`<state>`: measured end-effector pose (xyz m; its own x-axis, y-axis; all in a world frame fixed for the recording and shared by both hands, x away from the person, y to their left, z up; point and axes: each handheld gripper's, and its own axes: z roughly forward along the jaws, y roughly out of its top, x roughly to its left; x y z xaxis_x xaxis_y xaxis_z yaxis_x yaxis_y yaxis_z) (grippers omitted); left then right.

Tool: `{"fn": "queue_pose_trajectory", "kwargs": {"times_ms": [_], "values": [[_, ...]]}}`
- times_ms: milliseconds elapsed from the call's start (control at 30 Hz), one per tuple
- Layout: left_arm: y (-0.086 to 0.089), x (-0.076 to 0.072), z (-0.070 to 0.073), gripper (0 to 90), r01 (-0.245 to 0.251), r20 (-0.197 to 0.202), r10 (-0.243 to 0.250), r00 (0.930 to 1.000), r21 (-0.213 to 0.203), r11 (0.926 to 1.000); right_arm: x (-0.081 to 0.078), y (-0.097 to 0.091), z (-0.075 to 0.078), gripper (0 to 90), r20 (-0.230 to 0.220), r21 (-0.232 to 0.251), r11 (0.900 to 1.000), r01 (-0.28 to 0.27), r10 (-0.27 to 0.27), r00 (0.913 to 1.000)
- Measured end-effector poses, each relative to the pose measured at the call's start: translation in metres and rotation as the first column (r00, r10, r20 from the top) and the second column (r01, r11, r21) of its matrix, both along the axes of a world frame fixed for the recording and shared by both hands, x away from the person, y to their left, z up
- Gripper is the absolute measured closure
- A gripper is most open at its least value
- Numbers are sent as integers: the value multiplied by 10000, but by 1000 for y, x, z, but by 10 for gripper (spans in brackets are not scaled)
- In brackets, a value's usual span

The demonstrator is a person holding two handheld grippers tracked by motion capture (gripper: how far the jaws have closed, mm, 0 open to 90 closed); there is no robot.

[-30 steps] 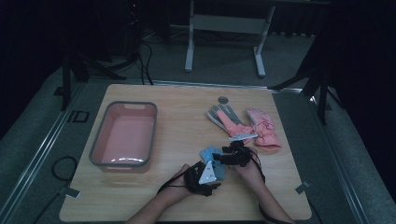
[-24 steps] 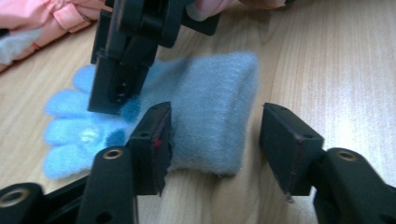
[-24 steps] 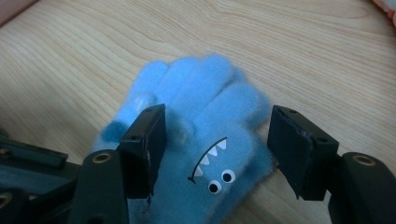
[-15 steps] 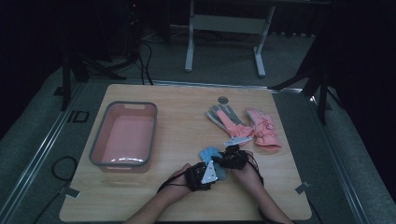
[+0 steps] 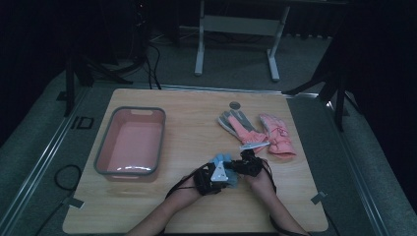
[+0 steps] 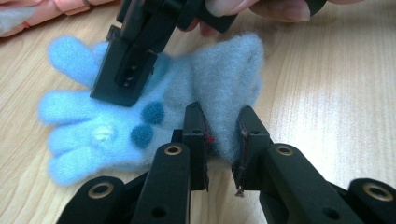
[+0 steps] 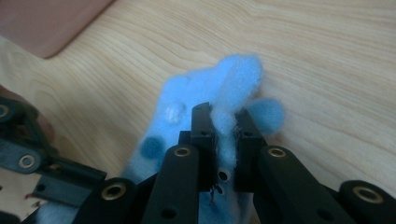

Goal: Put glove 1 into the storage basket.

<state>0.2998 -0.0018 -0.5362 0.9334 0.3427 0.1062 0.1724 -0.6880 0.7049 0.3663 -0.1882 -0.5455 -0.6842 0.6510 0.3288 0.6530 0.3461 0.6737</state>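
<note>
Two grippers, left gripper (image 6: pixel 219 140) and right gripper (image 7: pixel 224 130), just closing, each pinching fluffy light-blue knitted glove (image 6: pixel 140 116) over wooden bench (image 5: pixel 196 123).

A: The high view is dim and bluish; past the table (image 5: pixel 196 128) the room sinks into black.

B: A pale sheen lies in the tray (image 5: pixel 130 142), left of the grippers.

A: Both gripper views are far brighter, evenly lit, no hard shadows.

B: Soft, though: the glove (image 6: pixel 140 116) beyond the jaws is fuzzy, and the near black arms blur at the bottom edge.
</note>
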Motion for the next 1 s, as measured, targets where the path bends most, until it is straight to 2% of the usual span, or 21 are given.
{"fn": "queue_pose_trajectory", "kwargs": {"times_ms": [167,300,367,433,533,600,733,833,933,1000], "values": [[7,1,17,784,3,185,-1,9998,-62,10000,1,2,15,836,293,98,9999,-84,81,9995],[11,1,31,784,64,527,-69,9986,101,9999,3,4,28,843,445,242,9995,-178,167,9989],[12,0,35,785,84,642,-96,9979,189,9998,3,5,32,845,502,372,9991,-191,172,9986],[14,1,39,784,55,592,-66,9982,175,9998,4,6,37,846,546,585,9981,-169,137,9984],[18,3,45,785,54,702,-77,9975,328,9994,4,10,44,847,753,596,9980,-200,155,9970],[21,4,49,785,6,762,-27,9971,266,9996,5,15,50,847,1027,491,9985,-222,170,9946],[31,5,57,785,-69,874,57,9962,126,9999,5,22,59,847,1283,562,9978,-354,279,9913],[40,3,61,784,-146,1068,127,9942,177,9997,7,30,65,847,1274,807,9955,-505,399,9911],[45,3,63,785,-214,1139,188,9933,219,9995,8,37,68,847,1297,839,9948,-575,463,9905],[53,2,66,785,-296,1195,252,9925,350,9990,9,45,71,847,1337,895,9938,-667,543,9895]]}}
